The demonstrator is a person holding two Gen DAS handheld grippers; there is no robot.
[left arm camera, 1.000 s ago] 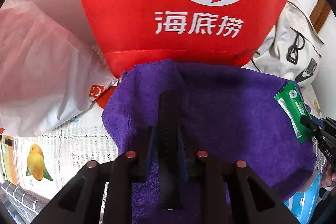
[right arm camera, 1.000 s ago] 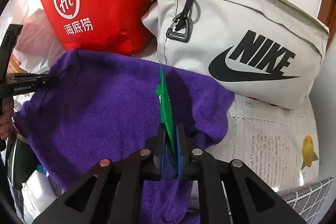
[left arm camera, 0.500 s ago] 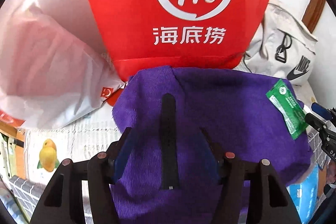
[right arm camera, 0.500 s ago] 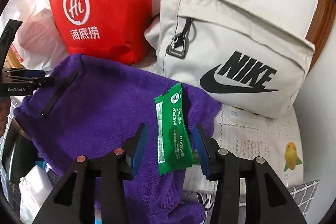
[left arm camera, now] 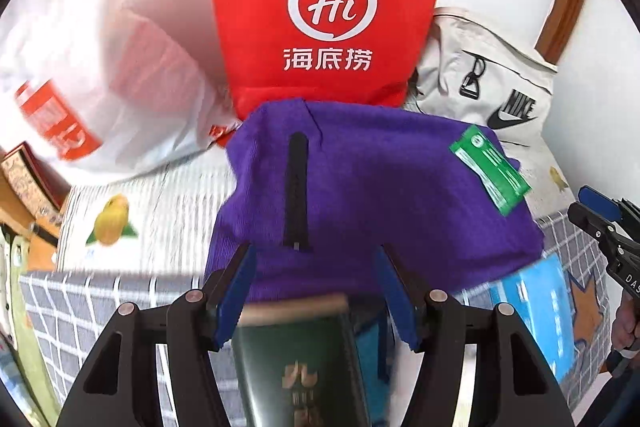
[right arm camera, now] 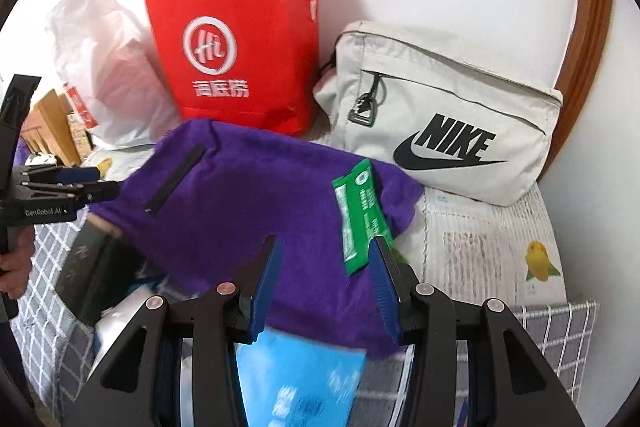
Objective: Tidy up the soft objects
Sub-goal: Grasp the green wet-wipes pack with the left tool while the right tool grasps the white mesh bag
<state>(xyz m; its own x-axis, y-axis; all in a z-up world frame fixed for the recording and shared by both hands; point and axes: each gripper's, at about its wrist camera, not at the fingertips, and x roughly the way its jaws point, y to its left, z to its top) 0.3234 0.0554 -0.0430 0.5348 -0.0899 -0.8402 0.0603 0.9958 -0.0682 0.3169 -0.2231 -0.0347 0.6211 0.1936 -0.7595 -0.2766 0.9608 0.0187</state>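
Against the white wall stand a red paper bag [right arm camera: 236, 55] and a grey sling bag [right arm camera: 440, 115], the two side by side. Spread in front of them lies the purple towel [left arm camera: 380, 195], which carries a black strap [left arm camera: 297, 191] near its left side and a green sachet [right arm camera: 360, 219] at its right edge. Both tools hang released and empty: the left gripper [left arm camera: 316, 291] spread over the towel's near edge, the strap just beyond its tips, and the right gripper [right arm camera: 326, 287] with the sachet's lower corner beside its right-hand finger.
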